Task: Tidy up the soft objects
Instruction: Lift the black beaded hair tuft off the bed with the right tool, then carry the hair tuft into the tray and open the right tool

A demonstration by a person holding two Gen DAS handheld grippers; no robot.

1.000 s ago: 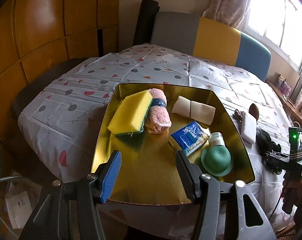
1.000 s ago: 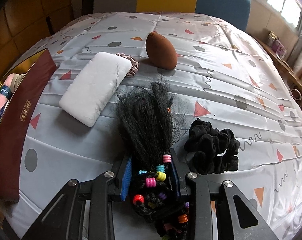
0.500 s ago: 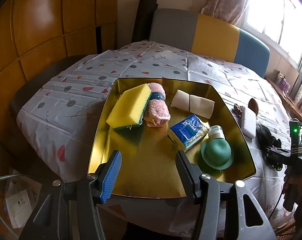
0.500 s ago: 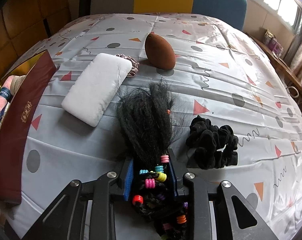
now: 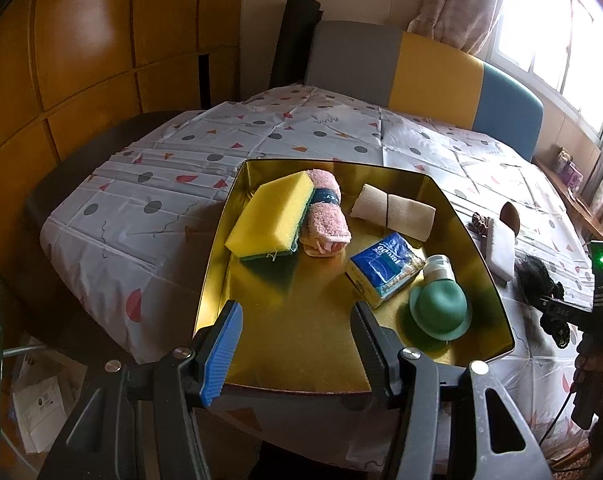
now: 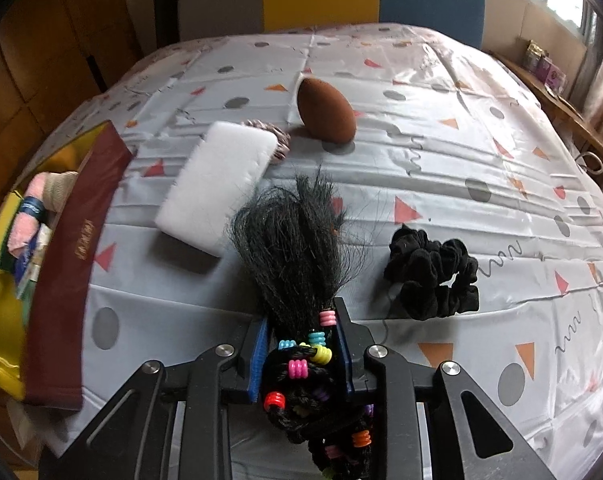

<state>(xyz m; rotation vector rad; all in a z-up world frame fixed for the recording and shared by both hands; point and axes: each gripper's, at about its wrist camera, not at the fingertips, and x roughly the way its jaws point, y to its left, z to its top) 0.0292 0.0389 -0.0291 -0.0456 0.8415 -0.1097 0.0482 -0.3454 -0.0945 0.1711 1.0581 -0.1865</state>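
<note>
On the patterned tablecloth (image 6: 441, 168), right of the tin: work zone.
Right gripper (image 6: 301, 344): clamped on the beaded hair tuft (image 6: 297, 248); strands fan forward, long axis along the fingers.
Left gripper (image 5: 297, 344): spread wide, nothing between the pads, poised over the near rim of the gold tin (image 5: 497, 304).
Key relation: tin lies left of the held tuft; right hand is the carrier.
Change: grip slightly tighter than a second ago; tuft looks raised off the cloth.
Still loose: white sponge (image 6: 217, 184), black scrunchie (image 6: 433, 276), brown puff (image 6: 325, 112).
</note>
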